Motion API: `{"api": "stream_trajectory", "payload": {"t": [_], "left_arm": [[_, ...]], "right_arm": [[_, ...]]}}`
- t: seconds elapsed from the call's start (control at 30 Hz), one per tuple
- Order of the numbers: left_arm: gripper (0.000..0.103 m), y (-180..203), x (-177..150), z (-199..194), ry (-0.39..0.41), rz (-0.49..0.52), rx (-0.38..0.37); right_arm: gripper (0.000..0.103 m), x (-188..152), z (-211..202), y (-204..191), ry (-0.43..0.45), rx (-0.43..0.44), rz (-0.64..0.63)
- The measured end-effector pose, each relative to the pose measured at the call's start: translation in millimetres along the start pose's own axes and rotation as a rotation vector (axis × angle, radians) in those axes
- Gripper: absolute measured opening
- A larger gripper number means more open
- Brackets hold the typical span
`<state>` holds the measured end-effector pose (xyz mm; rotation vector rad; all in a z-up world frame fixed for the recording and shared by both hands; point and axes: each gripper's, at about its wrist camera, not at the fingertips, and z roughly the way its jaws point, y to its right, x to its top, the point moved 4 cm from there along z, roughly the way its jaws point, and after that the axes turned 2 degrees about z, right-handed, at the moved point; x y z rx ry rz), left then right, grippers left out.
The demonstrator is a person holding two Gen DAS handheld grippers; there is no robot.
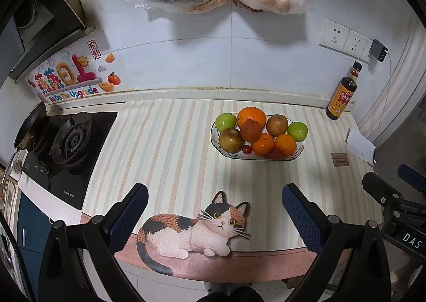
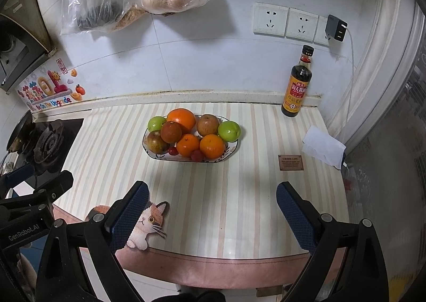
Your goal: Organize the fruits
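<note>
Hovering spread-wide, both tongs face the fruit plate.

Striped counter mat bearing fruit plate, sauce bottle, tissue.

A glossy, smooth mat is seen under a glazed ceramic bowl. Shiny skins are shown by the green apples; the oranges look finely dimpled. Textured blue pads are carried on matt black plastic fingers. The glass bottle is glossy.
</note>
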<state>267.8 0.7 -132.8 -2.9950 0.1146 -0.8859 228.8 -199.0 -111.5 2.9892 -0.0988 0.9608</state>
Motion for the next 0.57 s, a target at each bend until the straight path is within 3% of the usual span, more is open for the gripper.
{"api": "stream_trajectory", "payload": {"t": [0.57], "left_arm": [[0.103,2,2,-15,0.032,0.011,-0.003]], "right_arm": [[0.099,-6,-10,-1,0.011,0.003,0.013]]}}
